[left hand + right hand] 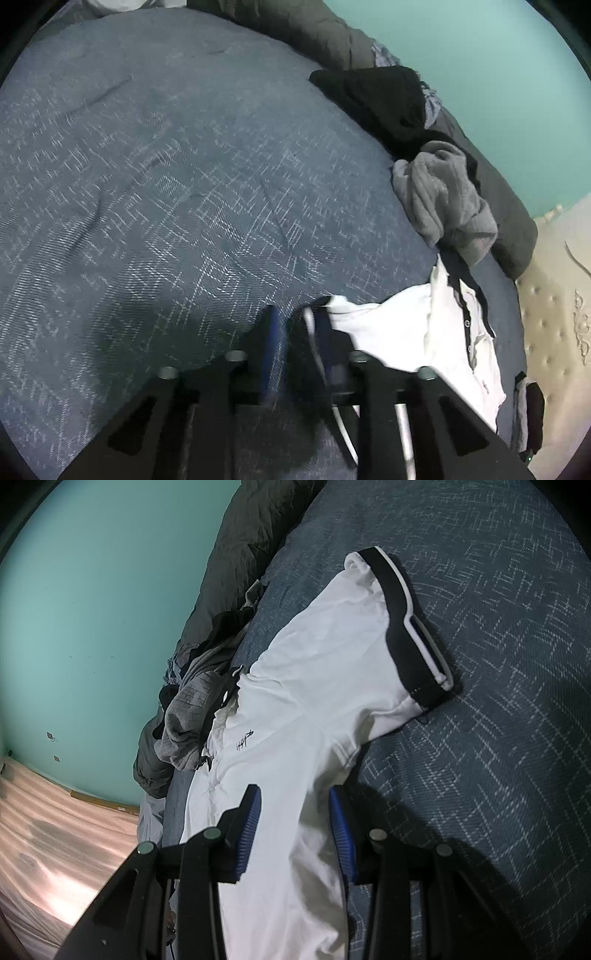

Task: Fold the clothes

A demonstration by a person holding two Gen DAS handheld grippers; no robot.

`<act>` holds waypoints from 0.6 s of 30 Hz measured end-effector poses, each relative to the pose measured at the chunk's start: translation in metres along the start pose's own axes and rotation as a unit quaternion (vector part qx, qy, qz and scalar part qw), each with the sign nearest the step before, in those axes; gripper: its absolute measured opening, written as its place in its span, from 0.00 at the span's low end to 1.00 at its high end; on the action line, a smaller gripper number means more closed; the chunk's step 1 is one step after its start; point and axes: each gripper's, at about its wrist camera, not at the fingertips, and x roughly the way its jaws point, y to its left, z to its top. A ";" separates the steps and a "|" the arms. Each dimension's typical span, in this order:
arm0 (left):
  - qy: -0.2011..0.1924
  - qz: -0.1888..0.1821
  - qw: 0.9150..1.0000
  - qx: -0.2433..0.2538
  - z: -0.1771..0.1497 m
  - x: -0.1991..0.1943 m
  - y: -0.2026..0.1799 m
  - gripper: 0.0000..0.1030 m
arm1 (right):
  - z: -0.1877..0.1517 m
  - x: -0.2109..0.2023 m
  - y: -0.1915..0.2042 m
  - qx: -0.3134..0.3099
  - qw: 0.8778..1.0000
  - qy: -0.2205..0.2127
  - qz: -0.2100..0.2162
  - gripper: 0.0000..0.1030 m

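White polo shirt (295, 686), black-trimmed sleeve; right fingers (295, 830) grasping it; left fingers (295, 332) seemingly released

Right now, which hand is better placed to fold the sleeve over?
Left, probably. The left tool sits at the white polo shirt's black sleeve cuff; the right tool straddles the shirt's body.

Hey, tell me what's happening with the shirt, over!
Left gripper at the dark sleeve cuff, jaws apart. Right gripper straddling the white polo shirt, grip unclear. Grey garment lying on the collar end.
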 end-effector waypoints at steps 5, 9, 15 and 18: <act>-0.002 -0.018 1.000 0.010 -0.018 -0.025 -0.007 0.39 | 0.000 -0.001 0.001 -0.001 1.000 -0.001 0.002 0.37; 0.013 -0.036 0.999 0.017 -0.040 -0.034 -0.015 0.42 | -0.001 -0.001 0.002 0.000 1.000 -0.001 0.003 0.37; 0.062 -0.047 0.996 0.049 -0.080 -0.024 -0.037 0.42 | -0.001 -0.001 0.002 0.000 1.000 -0.002 0.005 0.37; 0.067 -0.048 0.995 0.050 -0.087 -0.017 -0.043 0.42 | 0.000 -0.002 0.002 0.001 1.000 -0.002 0.005 0.37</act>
